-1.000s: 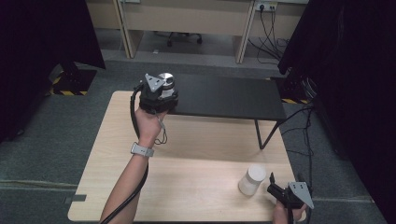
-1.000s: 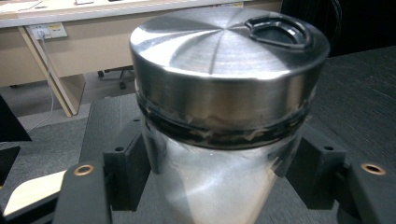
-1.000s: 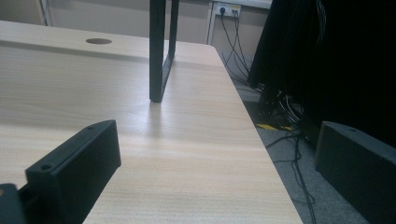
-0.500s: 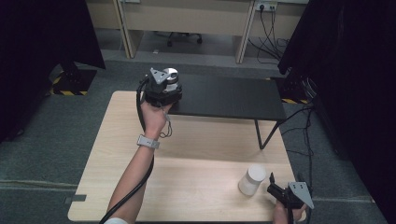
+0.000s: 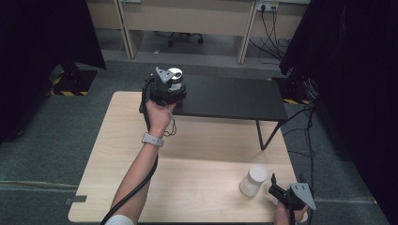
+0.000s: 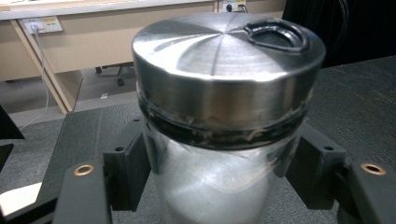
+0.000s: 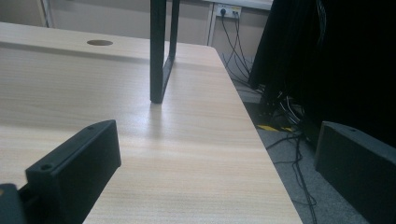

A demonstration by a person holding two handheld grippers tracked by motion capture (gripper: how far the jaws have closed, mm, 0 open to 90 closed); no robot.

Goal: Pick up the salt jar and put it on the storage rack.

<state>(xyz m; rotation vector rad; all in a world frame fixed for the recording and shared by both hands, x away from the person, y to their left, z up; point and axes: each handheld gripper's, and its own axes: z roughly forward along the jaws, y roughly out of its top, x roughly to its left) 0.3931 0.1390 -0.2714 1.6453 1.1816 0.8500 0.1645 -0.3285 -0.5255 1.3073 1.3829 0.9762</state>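
A glass jar (image 6: 219, 182) with a steel lid (image 6: 224, 51) and white contents sits between the black jaws of my left gripper (image 6: 215, 163), which is shut on its sides. In the high view, that gripper (image 5: 170, 88) holds the jar (image 5: 175, 75) at the near left end of a black raised shelf (image 5: 234, 96). The jar's base is hidden, so I cannot tell if it rests on the shelf. My right gripper (image 5: 277, 187) lies low at the table's near right corner, jaws wide open with nothing between them (image 7: 215, 158). A white cup (image 5: 253, 180) stands just left of it.
The wooden table (image 5: 202, 140) has bare room in the middle. The shelf's black leg (image 7: 161, 51) stands ahead of the right gripper, and the table's right edge (image 7: 261, 140) is close beside it. Cables lie on the floor to the right (image 5: 305, 136).
My left gripper has carried the jar slightly farther away and to the right, over the shelf's end, and turned a little. The right gripper and the white cup have stayed put.
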